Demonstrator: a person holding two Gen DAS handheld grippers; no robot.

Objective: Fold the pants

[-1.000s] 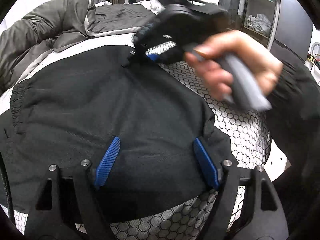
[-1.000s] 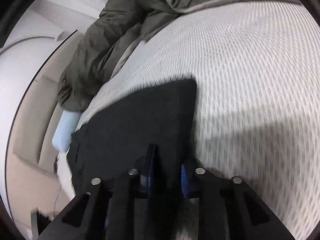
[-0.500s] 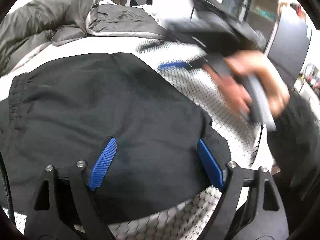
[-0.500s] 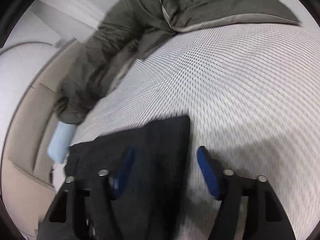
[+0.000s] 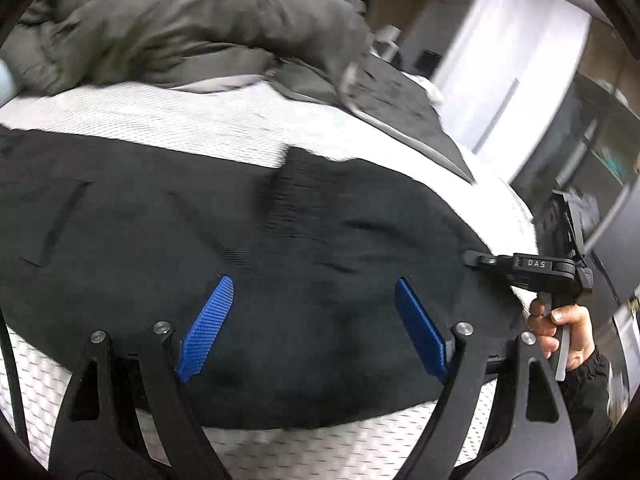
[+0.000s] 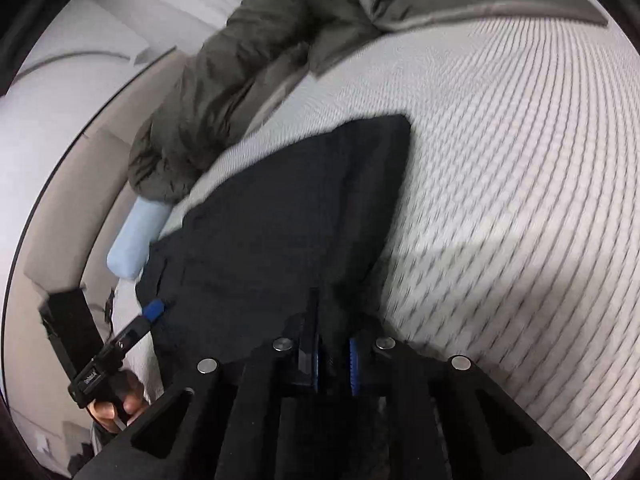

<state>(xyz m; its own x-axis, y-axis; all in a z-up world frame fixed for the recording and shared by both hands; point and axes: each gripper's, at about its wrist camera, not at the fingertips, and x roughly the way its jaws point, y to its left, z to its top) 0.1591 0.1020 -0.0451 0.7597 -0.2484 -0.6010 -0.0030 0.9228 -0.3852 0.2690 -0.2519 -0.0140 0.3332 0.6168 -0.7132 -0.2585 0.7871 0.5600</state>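
Note:
Black pants [image 5: 280,220] lie spread on a white bed [image 5: 180,120]. My left gripper [image 5: 316,320] hovers open just above them, blue pads wide apart and nothing pinched. The right gripper [image 5: 470,258], held by a hand [image 5: 568,332], reaches the pants' right edge in this view. In the right wrist view the pants [image 6: 280,220] stretch away to a far corner. My right gripper [image 6: 334,360] has its jaws closing tight on the near edge of the black cloth, pads almost together. The left gripper's blue fingertip [image 6: 154,309] shows at the pants' left edge.
A rumpled grey-green duvet [image 5: 180,28] is heaped along the far side of the bed, also the duvet [image 6: 224,92] in the right wrist view. A pale blue pillow [image 6: 136,236] sits by the headboard. Bare mattress [image 6: 500,160] spreads to the right. Dark cabinets [image 5: 600,140] stand beyond the bed.
The left gripper swung sideways along the pants and rolled, still open. The right gripper let go of the cloth, opened wide, then shut on the pants' edge again.

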